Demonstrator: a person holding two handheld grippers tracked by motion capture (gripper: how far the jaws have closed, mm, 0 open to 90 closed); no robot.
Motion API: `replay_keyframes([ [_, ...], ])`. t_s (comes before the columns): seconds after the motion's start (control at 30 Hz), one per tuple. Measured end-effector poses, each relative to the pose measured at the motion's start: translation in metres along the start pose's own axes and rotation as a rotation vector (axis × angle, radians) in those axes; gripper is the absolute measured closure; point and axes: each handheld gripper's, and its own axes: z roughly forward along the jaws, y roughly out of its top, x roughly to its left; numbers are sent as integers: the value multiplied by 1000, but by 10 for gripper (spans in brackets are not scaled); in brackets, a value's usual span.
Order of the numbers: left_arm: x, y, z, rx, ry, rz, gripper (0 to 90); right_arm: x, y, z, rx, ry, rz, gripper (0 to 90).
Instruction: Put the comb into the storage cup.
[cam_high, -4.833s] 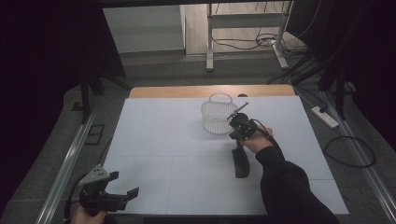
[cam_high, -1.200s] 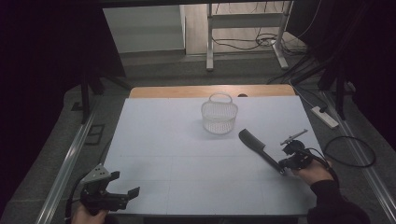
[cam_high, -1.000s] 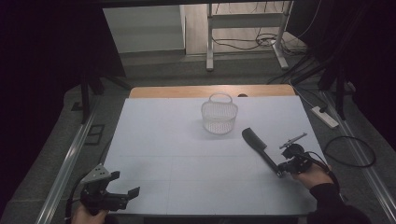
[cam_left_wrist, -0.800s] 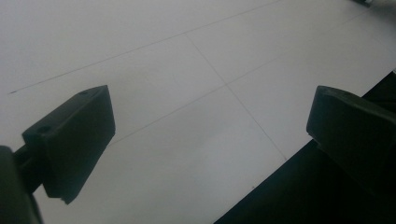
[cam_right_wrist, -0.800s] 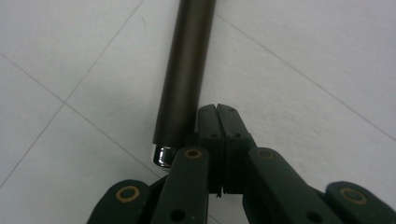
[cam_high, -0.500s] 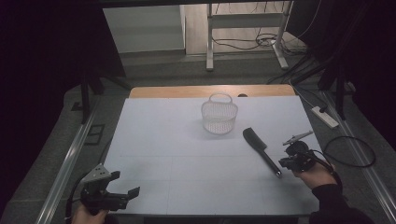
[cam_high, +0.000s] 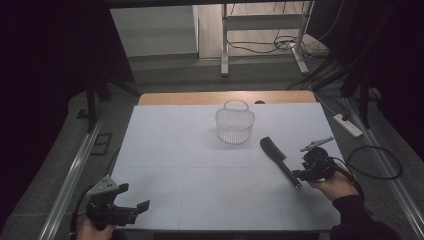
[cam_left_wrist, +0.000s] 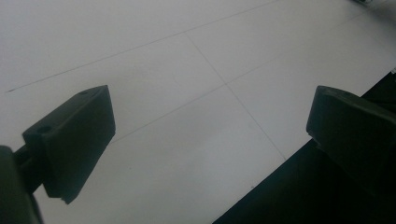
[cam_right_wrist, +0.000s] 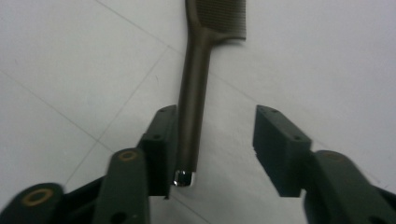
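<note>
Your right tool (cam_high: 301, 174) has just been opening, and the black comb (cam_high: 278, 160) lies released on the desk (cam_high: 175, 150). In the right gripper view the comb's handle (cam_right_wrist: 191, 116) runs up between the jaws, close against the left one, with a clear gap to the right one, so nothing is clamped. The comb sits at the right of the desk, its toothed head toward the white wire basket (cam_high: 234, 123) further back near the centre, its handle end pointing at your right hand (cam_high: 336, 183).

Expect the comb to be light, stiff and thin, lying flat with little height above the surface. The handle is smooth and narrow, so it may slip or pivot if you pinch only the very tip. Judging by its shape, the best hold is across the handle a little up from the end, short of the teeth, which look fine and could bend or snag.

Your left tool (cam_high: 120, 210) hovers over the near left corner, jaws wide apart and holding nothing; the left gripper view looks down on bare desk and its near edge.

The desk top is a pale, matt sheet with faint seam lines, a strip of wood showing along the far edge. The room around is dim, with cables and a power strip (cam_high: 348, 125) on the floor to the right and a metal frame (cam_high: 260, 30) beyond.
</note>
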Motion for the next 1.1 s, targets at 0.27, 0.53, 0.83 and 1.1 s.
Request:
replay_keyframes([
  [0.27,0,0,0,0,-2,0,23,7,16,2,0,-20,-21,227],
  [0.53,0,0,0,1,-2,-1,23,10,27,11,18,11,-16,10],
  [0.83,1,0,0,4,-2,-2,24,7,30,18,31,32,2,0],
  [1.1,1,0,0,3,-3,-1,24,8,30,30,83,8,0,0],
])
